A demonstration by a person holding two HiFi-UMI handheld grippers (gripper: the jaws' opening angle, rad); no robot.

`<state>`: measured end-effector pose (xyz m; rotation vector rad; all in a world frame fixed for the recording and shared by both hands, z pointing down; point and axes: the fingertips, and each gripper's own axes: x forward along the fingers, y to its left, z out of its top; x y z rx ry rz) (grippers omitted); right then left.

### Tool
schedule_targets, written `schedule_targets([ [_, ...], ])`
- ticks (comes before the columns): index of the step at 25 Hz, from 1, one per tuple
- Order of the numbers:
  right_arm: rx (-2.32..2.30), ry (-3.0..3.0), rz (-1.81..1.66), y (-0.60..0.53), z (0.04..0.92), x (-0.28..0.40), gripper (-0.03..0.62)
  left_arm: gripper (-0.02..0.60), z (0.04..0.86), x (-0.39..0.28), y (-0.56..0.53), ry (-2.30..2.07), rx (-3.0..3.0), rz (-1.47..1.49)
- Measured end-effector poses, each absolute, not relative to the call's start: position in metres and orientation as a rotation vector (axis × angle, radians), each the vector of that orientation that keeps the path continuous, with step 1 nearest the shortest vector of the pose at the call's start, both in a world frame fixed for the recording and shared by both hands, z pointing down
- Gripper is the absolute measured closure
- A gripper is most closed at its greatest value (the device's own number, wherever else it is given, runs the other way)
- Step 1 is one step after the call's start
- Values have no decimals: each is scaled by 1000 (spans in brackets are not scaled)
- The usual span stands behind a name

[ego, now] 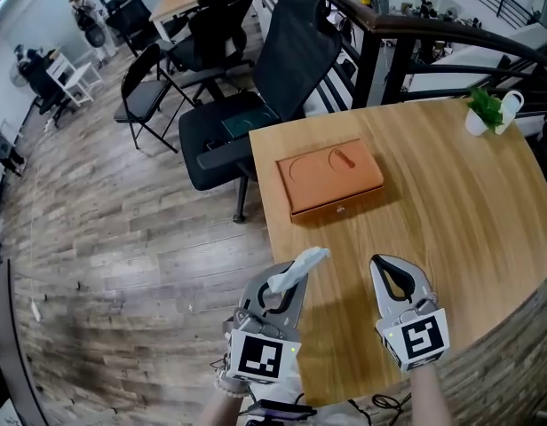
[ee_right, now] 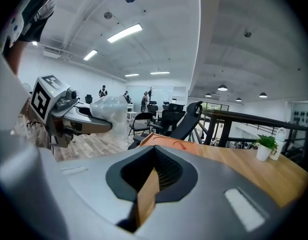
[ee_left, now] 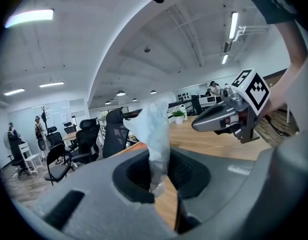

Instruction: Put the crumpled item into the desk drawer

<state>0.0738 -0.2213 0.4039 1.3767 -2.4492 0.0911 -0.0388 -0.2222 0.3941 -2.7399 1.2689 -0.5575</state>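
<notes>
Two grippers faced the shut desk drawer (ego: 331, 177) ahead: the left gripper (ego: 289, 284) pinched the crumpled item (ego: 309, 259) for stowing, while the right gripper (ego: 391, 272), pressed together and empty, seemed free to open it.

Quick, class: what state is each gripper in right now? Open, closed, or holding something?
Left gripper: closed on the crumpled item.
Right gripper: closed, holding nothing.

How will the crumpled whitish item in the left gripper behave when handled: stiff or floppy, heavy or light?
Probably floppy: the crumpled item looks like thin translucent film, bunched where the left gripper pinches it. Likely very light, since it stands above the jaws unsupported.
</notes>
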Motion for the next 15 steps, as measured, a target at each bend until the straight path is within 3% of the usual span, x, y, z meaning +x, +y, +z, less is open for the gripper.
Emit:
schedule_targets([
  [15,1429,-2416,207,-303,461,69,591,529,447,-42,-286,1302,-2786,-610],
])
